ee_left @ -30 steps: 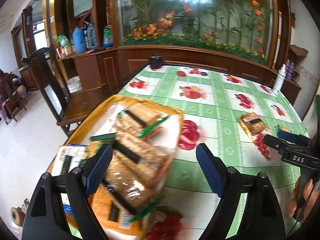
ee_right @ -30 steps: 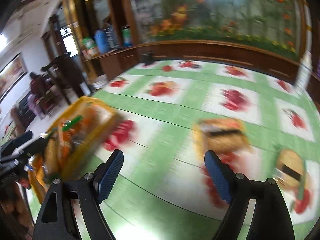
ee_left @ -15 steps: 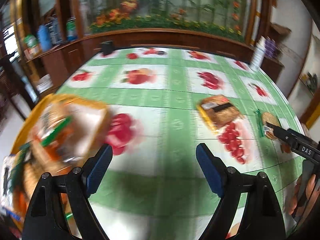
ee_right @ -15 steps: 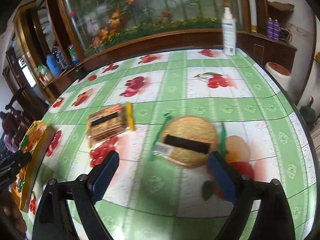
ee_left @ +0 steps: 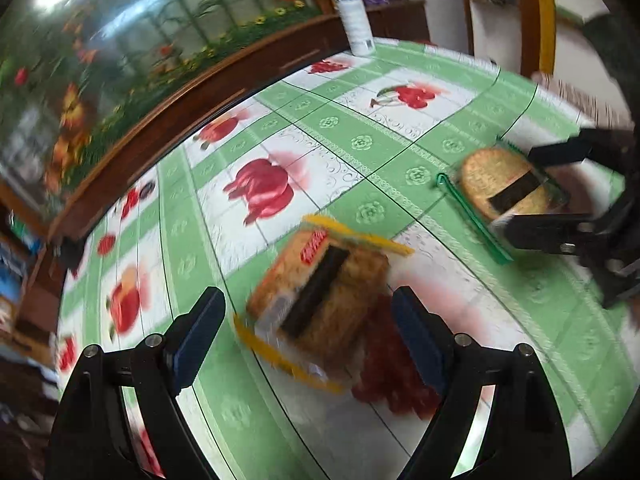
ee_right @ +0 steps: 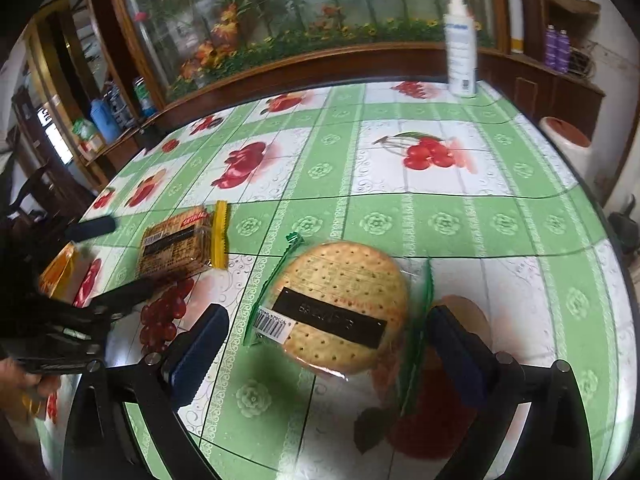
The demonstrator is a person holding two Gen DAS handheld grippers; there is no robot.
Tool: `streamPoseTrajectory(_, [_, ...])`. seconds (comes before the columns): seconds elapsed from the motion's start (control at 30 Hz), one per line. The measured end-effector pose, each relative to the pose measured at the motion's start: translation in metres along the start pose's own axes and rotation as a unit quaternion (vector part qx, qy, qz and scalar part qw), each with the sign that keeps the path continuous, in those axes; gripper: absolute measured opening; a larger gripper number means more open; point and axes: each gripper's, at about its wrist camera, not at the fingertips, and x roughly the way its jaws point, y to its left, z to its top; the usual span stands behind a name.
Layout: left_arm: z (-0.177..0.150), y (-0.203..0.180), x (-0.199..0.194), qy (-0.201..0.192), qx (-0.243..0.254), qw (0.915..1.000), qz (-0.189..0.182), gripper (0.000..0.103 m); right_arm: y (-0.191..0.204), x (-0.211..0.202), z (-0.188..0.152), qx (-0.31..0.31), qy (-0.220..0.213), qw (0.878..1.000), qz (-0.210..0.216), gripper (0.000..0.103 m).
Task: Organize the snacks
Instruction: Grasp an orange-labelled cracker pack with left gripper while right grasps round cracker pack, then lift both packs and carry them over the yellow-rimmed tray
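Observation:
A rectangular cracker pack (ee_left: 320, 292) with yellow sealed ends lies on the fruit-print tablecloth (ee_left: 360, 144). My left gripper (ee_left: 310, 340) hangs over it, open, a pad on each side and neither touching. To its right lies a round cracker pack (ee_right: 344, 304) with green sealed ends and a black label. My right gripper (ee_right: 328, 352) straddles this one with its jaws opening, and the pads stand clear of the wrapper. The right wrist view also shows the rectangular pack (ee_right: 176, 244) and the left gripper (ee_right: 128, 254). In the left wrist view the right gripper (ee_left: 560, 192) flanks the round pack (ee_left: 500, 184).
A white spray bottle (ee_right: 462, 48) stands at the table's far edge. A corner of the yellow tray (ee_right: 60, 268) shows at the left. A white bin with a red lid (ee_right: 564, 140) stands beyond the table's right edge. A wooden cabinet with flower-painted glass runs behind.
My left gripper swung right from the snack-filled yellow tray to the rectangular pack and rolled. My right gripper moved right onto the round pack, and its jaws widened.

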Motion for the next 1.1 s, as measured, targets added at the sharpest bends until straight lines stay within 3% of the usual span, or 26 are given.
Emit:
streamPoseTrajectory(0.23, [0.013, 0.009, 0.029, 0.016, 0.03, 0.9984, -0.045, 0.087, -0.004, 0.002, 0.008, -0.02, 0.007, 1.0, 0.017, 0.102])
streamPoseTrajectory(0.37, [0.014, 0.031, 0.046, 0.042, -0.027, 0.9928, -0.109, 0.095, -0.005, -0.001, 0.011, -0.032, 0.002, 0.999, 0.017, 0.103])
streamPoseTrajectory(0.43, [0.008, 0.044, 0.054, 0.062, -0.086, 0.9829, -0.151, 0.096, -0.003, 0.0, 0.011, -0.037, 0.004, 0.999, 0.02, 0.103])
streamPoseTrajectory(0.53, [0.0, 0.037, 0.044, 0.05, -0.1, 0.985, -0.132, 0.095, 0.0, 0.003, 0.011, -0.043, 0.009, 0.999, 0.011, 0.103])
streamPoseTrajectory(0.63, [-0.005, 0.028, 0.032, 0.04, -0.105, 0.9851, -0.13, 0.072, 0.004, 0.009, 0.011, -0.048, 0.01, 0.999, -0.006, 0.103])
streamPoseTrajectory(0.67, [-0.007, 0.025, 0.029, 0.042, -0.105, 0.9849, -0.131, 0.069, 0.006, 0.01, 0.011, -0.05, 0.011, 0.999, -0.01, 0.103])
streamPoseTrajectory(0.93, [-0.036, 0.011, 0.001, 0.038, -0.14, 0.9822, -0.12, 0.068, 0.016, 0.019, 0.018, -0.071, 0.02, 0.997, -0.003, 0.103])
streamPoseTrajectory(1.1, [-0.049, 0.005, -0.01, 0.04, -0.164, 0.9802, -0.103, 0.068, 0.035, 0.039, 0.016, -0.097, 0.06, 0.991, -0.063, 0.103])
